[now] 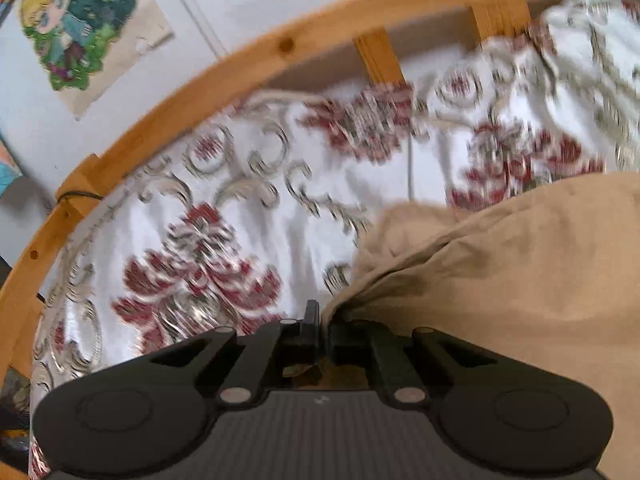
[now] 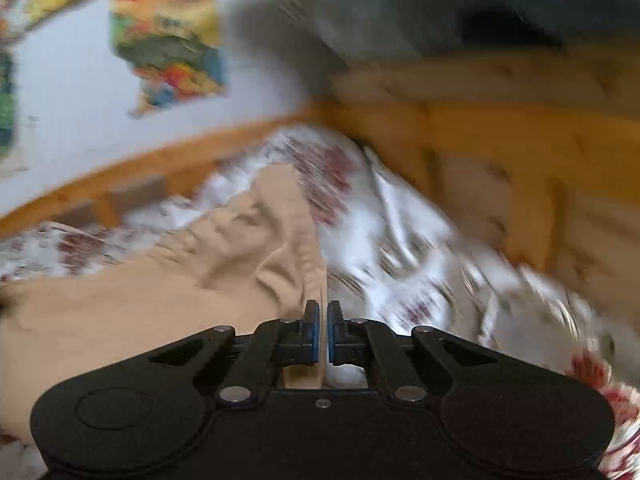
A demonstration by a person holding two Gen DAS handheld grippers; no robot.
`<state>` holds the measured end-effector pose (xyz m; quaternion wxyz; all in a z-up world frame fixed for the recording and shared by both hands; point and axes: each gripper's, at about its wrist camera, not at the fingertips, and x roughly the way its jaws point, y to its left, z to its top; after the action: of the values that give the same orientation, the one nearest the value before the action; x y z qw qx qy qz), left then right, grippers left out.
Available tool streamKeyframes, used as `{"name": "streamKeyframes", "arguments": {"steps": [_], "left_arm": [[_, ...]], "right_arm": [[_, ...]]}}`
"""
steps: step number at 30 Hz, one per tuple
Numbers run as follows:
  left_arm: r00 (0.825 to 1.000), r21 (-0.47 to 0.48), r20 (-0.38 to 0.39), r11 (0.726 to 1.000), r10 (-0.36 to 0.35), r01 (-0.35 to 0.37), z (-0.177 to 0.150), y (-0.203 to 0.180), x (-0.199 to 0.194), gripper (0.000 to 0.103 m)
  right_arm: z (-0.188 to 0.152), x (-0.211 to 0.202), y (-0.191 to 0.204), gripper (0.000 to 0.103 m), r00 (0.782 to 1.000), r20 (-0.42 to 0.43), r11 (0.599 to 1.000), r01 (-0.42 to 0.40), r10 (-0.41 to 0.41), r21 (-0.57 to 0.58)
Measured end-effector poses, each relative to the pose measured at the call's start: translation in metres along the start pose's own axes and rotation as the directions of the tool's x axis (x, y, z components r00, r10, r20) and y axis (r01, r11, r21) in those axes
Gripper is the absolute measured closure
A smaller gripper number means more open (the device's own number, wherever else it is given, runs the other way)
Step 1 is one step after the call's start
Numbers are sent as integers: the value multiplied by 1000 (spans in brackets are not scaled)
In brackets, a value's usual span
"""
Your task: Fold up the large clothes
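Observation:
A tan garment [image 1: 500,264] lies on a bed with a white, red-flowered cover [image 1: 224,216]. My left gripper [image 1: 323,322] is shut on the garment's edge, and the cloth drapes over its right finger and spreads to the right. In the right wrist view the same tan garment [image 2: 160,288] spreads to the left, wrinkled and bunched. My right gripper [image 2: 323,312] is shut on a ribbed edge of it, which rises straight ahead from the blue pads [image 2: 316,320]. Both views are motion-blurred.
A wooden bed rail [image 1: 224,76] with slats curves around the far side of the cover, also seen in the right wrist view [image 2: 500,132]. Colourful posters [image 1: 80,20] hang on the white wall behind. A grey blurred mass [image 2: 440,8] fills the right view's top.

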<state>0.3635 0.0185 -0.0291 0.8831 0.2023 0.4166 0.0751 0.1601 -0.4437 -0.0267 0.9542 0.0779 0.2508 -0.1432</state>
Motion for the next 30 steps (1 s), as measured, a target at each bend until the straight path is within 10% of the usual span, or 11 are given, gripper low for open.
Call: {"name": "streamKeyframes", "arguments": {"steps": [4, 6, 8, 9, 12, 15, 17, 21, 25, 28, 30], "left_arm": [[999, -25, -24, 999, -25, 25, -15, -6, 11, 96], [996, -82, -20, 993, -84, 82, -19, 7, 9, 78], [990, -134, 29, 981, -135, 137, -26, 26, 0, 30], [986, -155, 66, 975, -153, 161, -30, 36, -7, 24], [965, -218, 163, 947, -204, 237, -49, 71, -32, 14], [949, -289, 193, 910, -249, 297, -75, 99, -54, 10], [936, -318, 181, 883, -301, 345, -96, 110, -63, 10], [920, -336, 90, 858, -382, 390, -130, 108, -59, 19], [891, -374, 39, 820, -453, 433, -144, 91, -48, 51], [935, -376, 8, 865, -355, 332, -141, 83, -46, 96], [941, -403, 10, 860, -339, 314, -140, 88, -46, 100]], "right_arm": [[-13, 21, -11, 103, 999, -45, 1000, -1, 1, 6], [-14, 19, -14, 98, 999, -43, 1000, -12, 13, 26], [-14, 10, -16, 87, 998, -44, 997, -39, 42, 59], [-12, 5, -16, 87, 998, -47, 997, -48, 51, 67], [-5, -14, -16, 70, 996, -67, 996, -47, 52, 72], [0, -37, -22, 32, 986, -98, 980, -115, 133, 163], [-4, -51, -22, 28, 975, -120, 964, -161, 189, 211], [-28, -51, -5, 29, 921, -294, 955, -196, 257, 221], [-38, -33, 5, 57, 891, -375, 959, -187, 257, 213], [-44, -26, -1, 72, 882, -364, 932, -190, 300, 308], [-43, -29, 1, 78, 891, -352, 939, -188, 287, 288]]}}
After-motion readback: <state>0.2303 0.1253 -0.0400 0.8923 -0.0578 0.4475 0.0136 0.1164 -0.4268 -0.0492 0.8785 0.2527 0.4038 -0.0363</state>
